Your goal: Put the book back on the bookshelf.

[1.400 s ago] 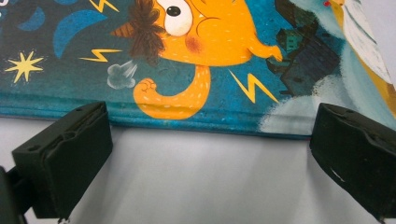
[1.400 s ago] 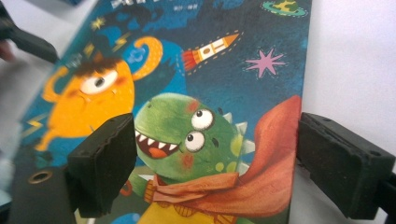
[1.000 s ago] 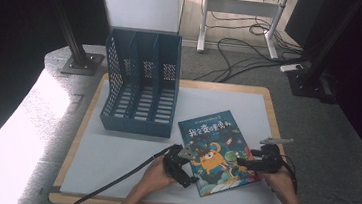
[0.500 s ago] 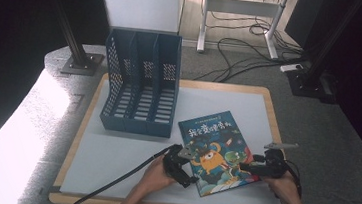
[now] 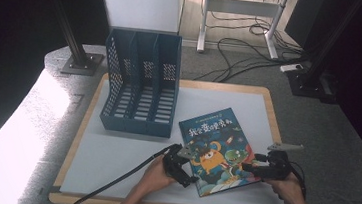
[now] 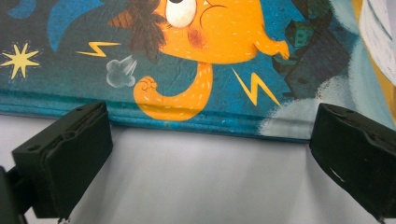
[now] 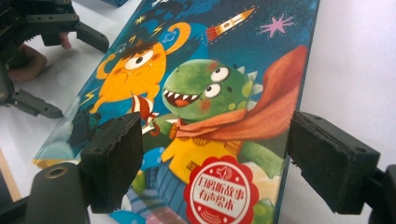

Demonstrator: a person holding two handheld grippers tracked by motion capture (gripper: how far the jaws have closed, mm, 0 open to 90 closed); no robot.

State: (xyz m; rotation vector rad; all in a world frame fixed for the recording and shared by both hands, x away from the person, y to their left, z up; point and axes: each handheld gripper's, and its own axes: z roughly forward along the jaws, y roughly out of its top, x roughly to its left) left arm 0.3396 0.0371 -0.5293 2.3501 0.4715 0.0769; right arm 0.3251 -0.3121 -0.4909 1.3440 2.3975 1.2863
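Note:
A picture book (image 5: 217, 150) with an orange monster and a green dinosaur on its cover lies flat on the white mat. My left gripper (image 5: 183, 158) sits at the book's near left corner. Its jaws stand wide open (image 6: 210, 158) on the mat, just short of the book's edge (image 6: 196, 122). My right gripper (image 5: 253, 167) is at the book's right edge, open (image 7: 219, 163). Its jaws have just been closing a little. One pad (image 7: 114, 158) hangs over the cover (image 7: 210, 107) and the other pad (image 7: 331, 161) is past the edge; neither presses on the book.
A blue slotted file holder (image 5: 140, 90) stands at the back left of the mat. The wooden table rim (image 5: 273, 116) frames the mat. Behind the table, cables and stand legs (image 5: 255, 44) lie on the floor. A black cable (image 5: 116, 181) trails from my left gripper.
The right gripper has shifted slightly toward the table's front at the book's right edge. The left gripper and the book have stayed put.

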